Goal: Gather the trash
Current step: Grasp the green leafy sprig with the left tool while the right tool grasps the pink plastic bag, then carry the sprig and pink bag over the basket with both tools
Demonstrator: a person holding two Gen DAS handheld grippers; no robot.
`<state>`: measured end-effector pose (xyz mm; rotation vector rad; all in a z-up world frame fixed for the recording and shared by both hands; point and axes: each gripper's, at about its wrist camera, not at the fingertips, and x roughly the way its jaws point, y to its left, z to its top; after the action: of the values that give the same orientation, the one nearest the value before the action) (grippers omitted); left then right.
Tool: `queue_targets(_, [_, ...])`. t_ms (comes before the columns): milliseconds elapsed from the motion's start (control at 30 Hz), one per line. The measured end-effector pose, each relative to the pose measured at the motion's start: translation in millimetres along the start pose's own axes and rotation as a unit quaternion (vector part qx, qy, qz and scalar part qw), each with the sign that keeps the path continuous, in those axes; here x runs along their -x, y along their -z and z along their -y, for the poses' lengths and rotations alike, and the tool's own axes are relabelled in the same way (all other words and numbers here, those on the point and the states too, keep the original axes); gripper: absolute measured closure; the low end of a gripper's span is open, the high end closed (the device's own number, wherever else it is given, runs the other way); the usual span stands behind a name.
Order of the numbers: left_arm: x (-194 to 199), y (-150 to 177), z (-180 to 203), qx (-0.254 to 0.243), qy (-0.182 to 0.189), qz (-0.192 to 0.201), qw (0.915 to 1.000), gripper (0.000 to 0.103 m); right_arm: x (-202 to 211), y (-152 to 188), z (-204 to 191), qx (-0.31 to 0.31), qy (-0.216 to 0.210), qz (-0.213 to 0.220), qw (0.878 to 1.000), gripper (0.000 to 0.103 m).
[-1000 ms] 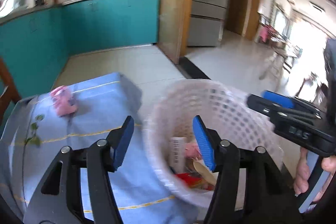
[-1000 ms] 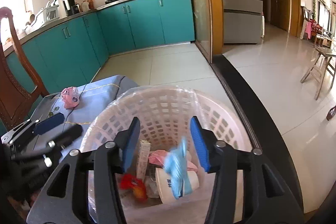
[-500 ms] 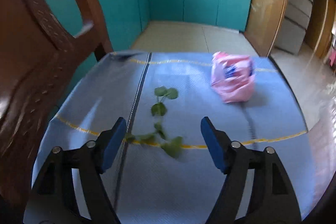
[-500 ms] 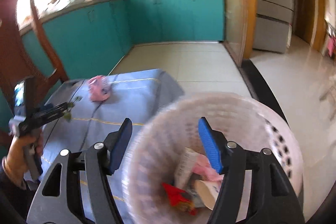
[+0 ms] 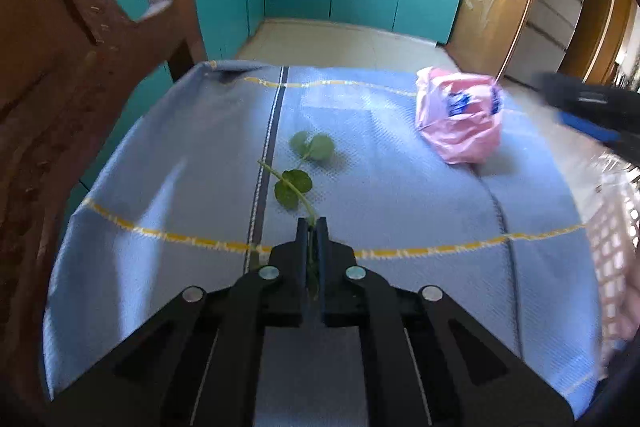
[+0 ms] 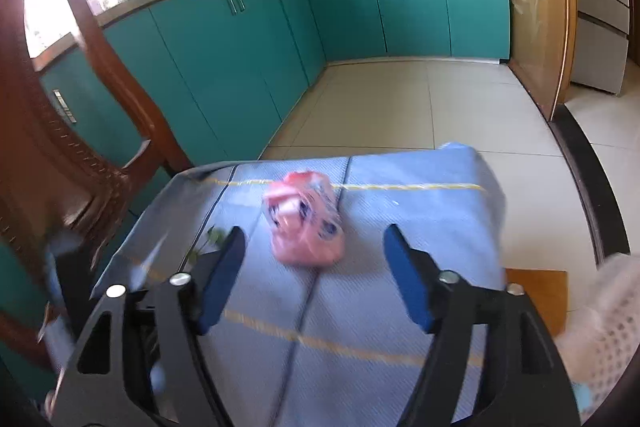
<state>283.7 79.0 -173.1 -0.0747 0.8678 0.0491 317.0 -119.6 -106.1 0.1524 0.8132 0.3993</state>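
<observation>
A green leafy sprig (image 5: 301, 174) lies on the blue tablecloth (image 5: 400, 195). My left gripper (image 5: 312, 229) is shut on its stem end, and the leaves stretch away from the tips. A crumpled pink plastic bag (image 5: 460, 123) sits farther back on the right. In the right wrist view the pink bag (image 6: 308, 227) lies just beyond my right gripper (image 6: 315, 245). Its jaws are opening, with nothing pressed between the blue pads (image 6: 404, 279). From the left wrist view, the right gripper (image 5: 588, 111) shows as a blur at the right edge.
A white lattice basket (image 5: 616, 227) stands off the table's right side, also low right as the basket (image 6: 600, 327). A carved wooden chair (image 5: 80, 67) crowds the left. Teal cabinets (image 6: 248, 67) and tiled floor (image 6: 400, 99) lie beyond. A wooden board (image 6: 538, 291) lies beside the table.
Both grippers swung left from over the basket to the table. The left one closed on the sprig's stem. The right one widened and now faces the pink bag.
</observation>
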Motion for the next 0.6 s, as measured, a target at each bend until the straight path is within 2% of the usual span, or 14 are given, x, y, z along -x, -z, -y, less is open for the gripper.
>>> queue_targets(33, [7, 1, 1, 0.001, 0.002, 0.005, 1.0, 0.098, -12, 0, -5, -0.004, 0.008, -0.002, 1.0, 0.022])
queue_targets(133, [35, 8, 1, 0.007, 0.024, 0.026, 0.9994, 0.098, -37, 0, -13, -0.011, 0.021, -0.014, 1.0, 0.021])
queue_targets(333, [67, 19, 7, -0.017, 0.018, 0.055, 0.9982, 0.098, -66, 6, -17, -0.004, 0.051, -0.036, 0.998, 0.022])
queue_targets(367, [72, 20, 7, -0.019, 0.013, 0.06, 0.9979, 0.098, -68, 8, -18, 0.006, 0.054, -0.04, 0.998, 0.031])
queue_targets(400, [76, 21, 8, -0.023, 0.003, 0.065, 0.9976, 0.098, -70, 11, -20, 0.018, 0.057, -0.048, 0.997, 0.046])
queue_targets(433, [80, 23, 9, -0.028, -0.01, 0.07, 0.9971, 0.098, -72, 12, -22, 0.025, 0.059, -0.052, 0.997, 0.056])
queue_targets(467, [85, 24, 10, -0.031, -0.023, 0.078, 0.9962, 0.098, -70, 15, -25, 0.041, 0.064, -0.049, 0.996, 0.058])
queue_targets(533, [95, 26, 9, -0.025, -0.02, 0.086, 0.9958, 0.098, -63, 16, -28, 0.061, 0.057, -0.048, 0.995, 0.066])
queue_targets(600, [103, 27, 9, -0.022, -0.023, 0.092, 0.9952, 0.098, -53, 17, -30, 0.067, 0.049, -0.046, 0.995, 0.067])
